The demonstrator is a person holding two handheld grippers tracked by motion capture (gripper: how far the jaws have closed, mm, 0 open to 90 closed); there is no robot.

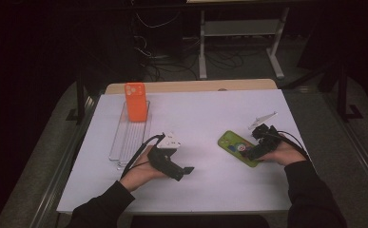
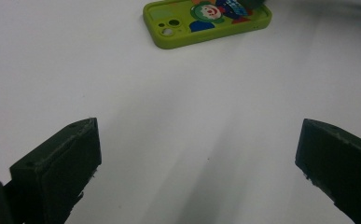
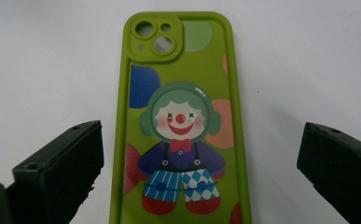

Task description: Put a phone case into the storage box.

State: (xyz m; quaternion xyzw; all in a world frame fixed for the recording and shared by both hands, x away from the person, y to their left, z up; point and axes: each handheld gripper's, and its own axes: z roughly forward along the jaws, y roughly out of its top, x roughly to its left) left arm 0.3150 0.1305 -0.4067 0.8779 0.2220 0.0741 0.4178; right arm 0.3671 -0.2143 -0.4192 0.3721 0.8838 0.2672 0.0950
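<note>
- High view: the right gripper [image 1: 254, 151] hangs over the near end of the green phone case [image 1: 237, 147], which lies flat on the white desk [image 1: 205, 118]. The left gripper [image 1: 180, 172] rests nearer the person, well apart from the case. An orange phone case [image 1: 136, 101] stands at the far end of a clear tray [image 1: 130, 137] on the desk's left side.
- Left gripper view: the left gripper [image 2: 197, 163] has its jaws spread wide above bare desk, holding nothing; the green phone case [image 2: 206, 21] lies farther off.
- Right gripper view: the right gripper [image 3: 199, 168] is wide open, its jaws straddling the green phone case [image 3: 180, 116] without touching it; the clown picture faces up.
</note>
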